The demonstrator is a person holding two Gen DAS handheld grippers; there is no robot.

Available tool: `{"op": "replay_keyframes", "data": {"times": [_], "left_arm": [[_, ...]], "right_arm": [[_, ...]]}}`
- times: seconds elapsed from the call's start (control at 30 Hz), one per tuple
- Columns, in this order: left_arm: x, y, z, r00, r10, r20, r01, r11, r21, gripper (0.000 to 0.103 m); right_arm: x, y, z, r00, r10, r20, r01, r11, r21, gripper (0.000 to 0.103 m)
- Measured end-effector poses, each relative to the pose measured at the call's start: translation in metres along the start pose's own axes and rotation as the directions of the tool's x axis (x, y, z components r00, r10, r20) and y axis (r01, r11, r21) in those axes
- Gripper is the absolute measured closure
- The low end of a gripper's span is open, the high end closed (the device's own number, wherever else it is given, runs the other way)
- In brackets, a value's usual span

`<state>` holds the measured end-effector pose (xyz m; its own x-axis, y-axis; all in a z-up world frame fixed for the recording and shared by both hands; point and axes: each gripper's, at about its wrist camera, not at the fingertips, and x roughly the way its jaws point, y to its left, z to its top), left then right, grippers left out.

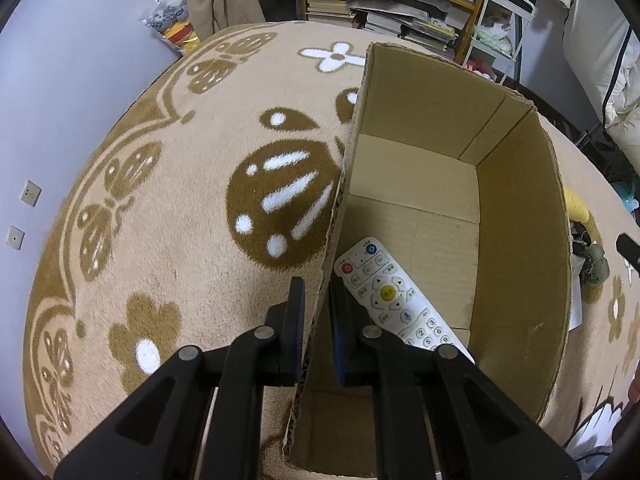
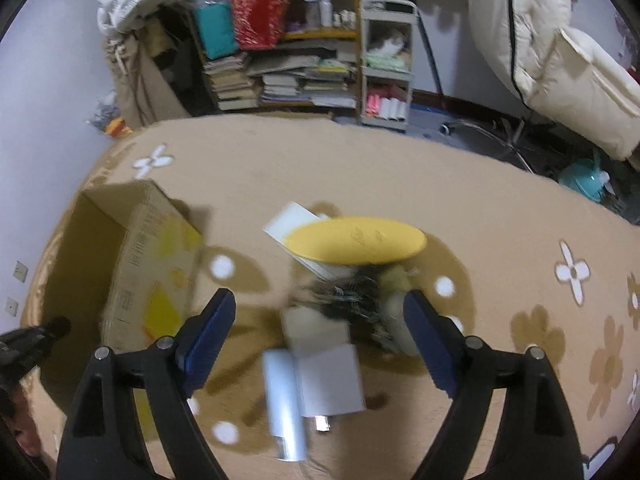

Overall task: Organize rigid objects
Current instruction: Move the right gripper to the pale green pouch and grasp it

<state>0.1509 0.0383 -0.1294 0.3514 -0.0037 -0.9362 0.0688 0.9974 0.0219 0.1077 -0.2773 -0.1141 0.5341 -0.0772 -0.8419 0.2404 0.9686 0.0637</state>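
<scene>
I see a tan carpet [image 1: 180, 184] with brown-and-white flowers, a plain brown box [image 1: 520, 216], a white remote [image 1: 394, 298] and a yellow disc [image 2: 356, 245].

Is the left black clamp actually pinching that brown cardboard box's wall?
Touching. The left wrist view shows the left gripper closed on the cardboard box wall, one finger each side.

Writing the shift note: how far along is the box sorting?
Done: one white remote lies in the cardboard box. In hand: left gripper clamps the box's wall; right gripper is open and empty above the pile. Left: yellow oval case, silver cylinder, grey block and a dark tangle, all on the rug.
</scene>
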Motion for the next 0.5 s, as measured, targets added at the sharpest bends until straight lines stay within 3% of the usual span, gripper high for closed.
{"op": "replay_keyframes", "data": {"times": [0.17, 0.5], "left_arm": [[-0.001, -0.004, -0.001, 1.0, 0.016, 0.003, -0.016, 1.0, 0.012, 0.092], [-0.001, -0.007, -0.003, 0.999, 0.036, 0.008, -0.036, 0.999, 0.032, 0.091]], "right_arm": [[0.01, -0.032, -0.013, 0.997, -0.071, 0.026, 0.07, 0.997, 0.033, 0.012], [0.032, -0.075, -0.02, 0.999, -0.039, 0.001, 0.038, 0.987, 0.156, 0.013]]}}
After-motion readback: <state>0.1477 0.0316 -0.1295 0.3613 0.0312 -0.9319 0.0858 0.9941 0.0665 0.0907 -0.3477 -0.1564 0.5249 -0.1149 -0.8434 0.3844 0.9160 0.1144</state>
